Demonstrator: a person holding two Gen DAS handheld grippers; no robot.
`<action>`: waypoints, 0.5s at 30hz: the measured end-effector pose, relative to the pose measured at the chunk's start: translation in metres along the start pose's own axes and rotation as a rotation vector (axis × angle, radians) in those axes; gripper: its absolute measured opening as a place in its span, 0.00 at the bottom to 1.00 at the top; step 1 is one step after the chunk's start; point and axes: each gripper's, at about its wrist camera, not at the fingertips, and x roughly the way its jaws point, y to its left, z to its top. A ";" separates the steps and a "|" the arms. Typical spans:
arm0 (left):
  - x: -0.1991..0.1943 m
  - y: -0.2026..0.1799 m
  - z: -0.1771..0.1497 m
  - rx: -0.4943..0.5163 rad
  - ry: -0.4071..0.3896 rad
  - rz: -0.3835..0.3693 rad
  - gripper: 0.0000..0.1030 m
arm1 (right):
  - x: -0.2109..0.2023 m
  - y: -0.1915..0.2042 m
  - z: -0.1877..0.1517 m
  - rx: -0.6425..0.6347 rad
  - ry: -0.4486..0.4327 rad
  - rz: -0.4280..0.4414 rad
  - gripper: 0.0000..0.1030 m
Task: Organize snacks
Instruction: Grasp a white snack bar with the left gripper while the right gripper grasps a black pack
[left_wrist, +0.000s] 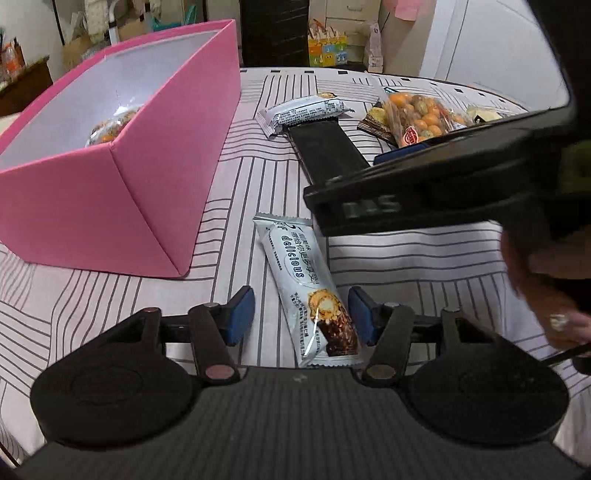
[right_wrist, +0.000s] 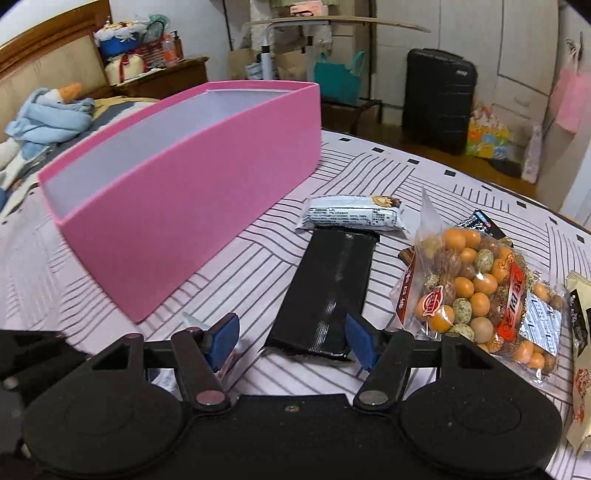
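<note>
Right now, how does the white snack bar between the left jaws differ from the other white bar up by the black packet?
The near snack bar lies lengthwise, printed front up; the far snack bar lies crosswise, small-print back up. The near one lies apart on the cloth; the far one touches the black packet. Both share white wrappers.

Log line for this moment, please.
left gripper open astride white snack bar | right gripper open over black packet | pink box beside
</note>
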 end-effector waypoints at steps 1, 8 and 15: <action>0.000 -0.001 0.000 0.005 -0.006 0.009 0.47 | 0.003 0.000 0.000 0.003 -0.005 -0.015 0.67; -0.001 0.013 0.002 -0.033 0.003 -0.009 0.27 | 0.019 -0.015 -0.001 0.081 0.007 -0.046 0.72; -0.002 0.022 0.006 -0.057 0.029 -0.034 0.26 | 0.031 0.002 0.005 -0.004 -0.012 -0.120 0.59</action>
